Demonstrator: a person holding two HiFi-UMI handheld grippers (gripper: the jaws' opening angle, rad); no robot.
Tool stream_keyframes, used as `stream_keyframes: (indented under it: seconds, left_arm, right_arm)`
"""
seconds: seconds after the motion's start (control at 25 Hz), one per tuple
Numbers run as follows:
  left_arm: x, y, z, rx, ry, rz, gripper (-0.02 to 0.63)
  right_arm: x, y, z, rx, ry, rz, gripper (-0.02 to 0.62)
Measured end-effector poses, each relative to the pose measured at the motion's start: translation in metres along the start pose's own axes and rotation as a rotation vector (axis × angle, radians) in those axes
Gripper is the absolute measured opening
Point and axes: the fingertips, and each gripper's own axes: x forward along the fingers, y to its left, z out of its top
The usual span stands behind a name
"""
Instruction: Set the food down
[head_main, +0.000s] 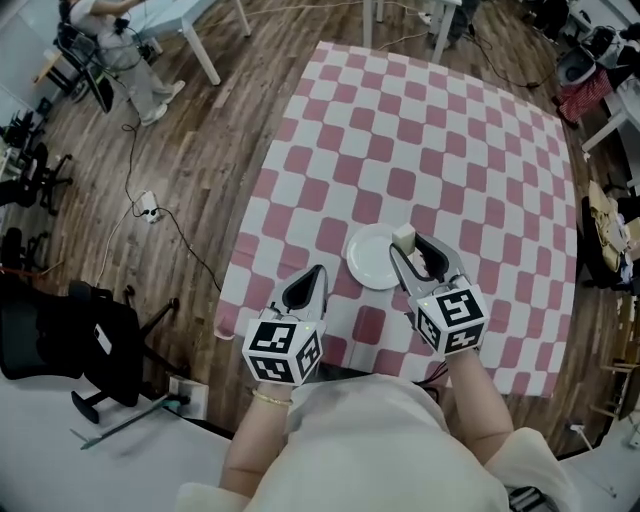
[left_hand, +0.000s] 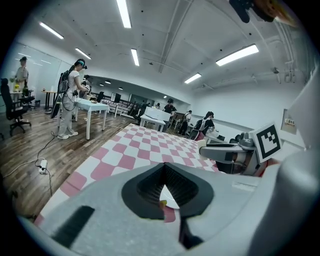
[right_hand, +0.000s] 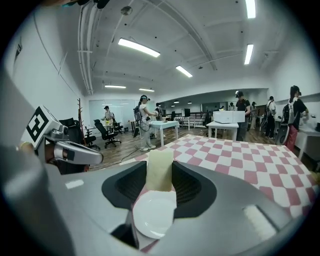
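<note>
The right tool (head_main: 409, 243) is clamped on the food (right_hand: 159, 169), a pale, cream-coloured block that stands upright between its two jaws, gripped on its flat sides. In the head view the block sits at the far right rim of a round white plate (head_main: 372, 258), and the right gripper view shows the plate's bare face directly under the block (whether the block's lower end touches the plate cannot be told from either view).

The left tool (head_main: 318, 272) has its jaws together with nothing between them. Their tips meet in a point, and only a narrow teardrop gap behind the tips lets a sliver of the plate and a pink square show through. This tool hovers over the near left part of the table (head_main: 520, 330), just beside the plate on its left and apart from it.

The table carries a pink and white checked cloth (head_main: 440, 150), and the plate lies towards its near edge, between the two tools. Off the table to the left, on the wooden floor (head_main: 200, 150), lie a white power strip (head_main: 148, 208) with its cable and a black office chair (head_main: 60, 340). Both gripper views show other people and white tables farther back in the room.
</note>
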Motion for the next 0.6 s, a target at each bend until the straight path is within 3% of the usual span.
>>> stream_keyframes:
  seconds: [0.6]
  left_arm:
    - [0.029, 0.020, -0.019, 0.021, 0.082, -0.073, 0.003]
  right_arm:
    - [0.042, -0.014, -0.074, 0.010, 0.261, -0.061, 0.167]
